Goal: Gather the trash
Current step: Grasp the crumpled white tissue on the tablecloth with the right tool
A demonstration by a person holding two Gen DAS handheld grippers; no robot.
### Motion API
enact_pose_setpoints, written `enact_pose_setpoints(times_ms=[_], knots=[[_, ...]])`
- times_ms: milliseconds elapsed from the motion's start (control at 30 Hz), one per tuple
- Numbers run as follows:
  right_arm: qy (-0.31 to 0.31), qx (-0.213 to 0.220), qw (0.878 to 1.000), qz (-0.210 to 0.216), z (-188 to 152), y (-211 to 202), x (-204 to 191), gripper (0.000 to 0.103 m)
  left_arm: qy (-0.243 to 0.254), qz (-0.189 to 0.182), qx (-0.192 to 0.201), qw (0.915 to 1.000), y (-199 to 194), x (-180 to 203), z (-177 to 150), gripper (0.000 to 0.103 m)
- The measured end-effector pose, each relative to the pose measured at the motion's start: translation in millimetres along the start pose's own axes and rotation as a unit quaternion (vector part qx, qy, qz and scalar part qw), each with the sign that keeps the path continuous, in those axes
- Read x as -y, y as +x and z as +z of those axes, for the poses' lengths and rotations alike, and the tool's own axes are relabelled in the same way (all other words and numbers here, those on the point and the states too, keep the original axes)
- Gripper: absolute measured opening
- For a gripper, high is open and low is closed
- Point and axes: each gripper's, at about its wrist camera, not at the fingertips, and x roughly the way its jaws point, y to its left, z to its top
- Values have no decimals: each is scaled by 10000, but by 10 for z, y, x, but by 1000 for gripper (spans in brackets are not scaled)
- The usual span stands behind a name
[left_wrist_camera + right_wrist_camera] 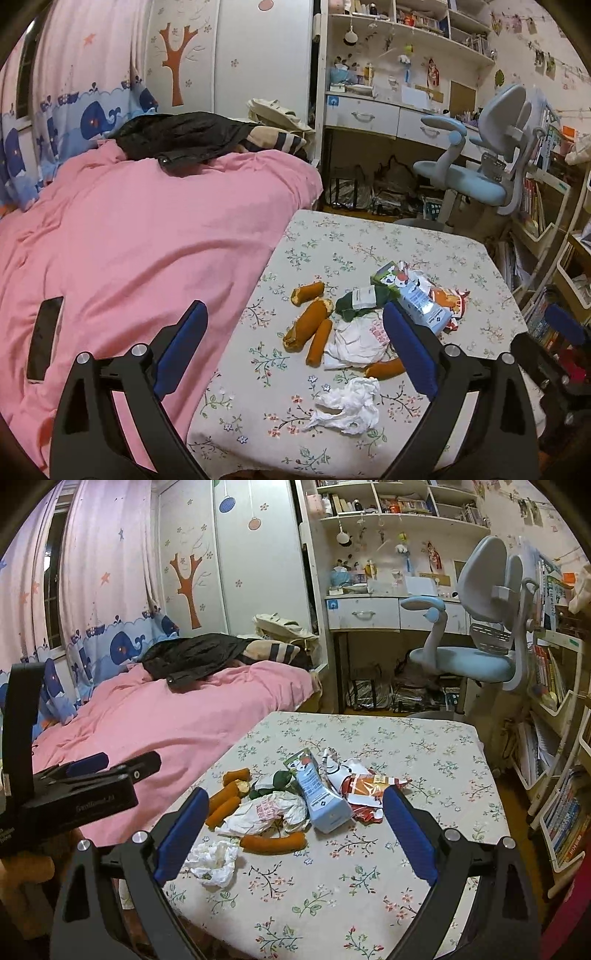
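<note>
Plainly, nothing has been collected yet, judging by how the litter lies: all of it sits loose on the floral-covered table (369, 886), and no bin or bag for it shows in either view.

The left gripper (293, 345) hangs over the near edge of the table with its blue fingers spread wide and nothing between them. The right gripper (293, 829) does the same, fingers wide apart and empty, with the pile just ahead of its tips.

Largest of the trash is the light-blue milk carton (317, 794), lying on its side ahead of the right gripper, between its fingers and a little toward the right one. Just left of that carton lies a crumpled white wrapper with red print (266, 810), and beyond the right fingertip a torn red and white packet (369, 786). Orange sausage-like sticks (225, 801) lie by the left finger (some look bitten at the end), and one more orange stick (273, 842) lies nearer, across the gap. A dark green scrap (279, 781) lies behind the wrapper. Nearest the left gripper, just inside its right finger, is a wadded white tissue (347, 406).

So the whole job remains: every piece is still to be picked up and carried off.
</note>
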Motion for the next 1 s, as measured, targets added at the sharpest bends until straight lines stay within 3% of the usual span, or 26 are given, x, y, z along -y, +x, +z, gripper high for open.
enact_pose_setpoints(times_ms=[333, 467, 567, 700, 867, 1000], knots=[[-113, -333, 9993, 113, -70, 139, -56, 91, 75, 160, -260, 9995, 241, -132, 73, 92], [-56, -746, 9964, 393, -166, 296, -104, 91, -55, 367, -630, 9973, 544, -371, 157, 92], [-158, -1000, 9932, 583, -229, 420, -220, 91, -222, 298, -880, 9954, 714, -497, 176, 92], [-165, -1433, 9855, 897, -325, 653, -371, 79, 29, 193, -1018, 9946, 853, -429, 148, 91], [-174, -1722, 9790, 1080, -425, 869, -515, 74, 365, 83, -1284, 9910, 995, -288, 50, 86], [-80, -1909, 9754, 1099, -497, 1052, -547, 67, 256, 74, -1356, 9904, 1067, -314, 31, 86]])
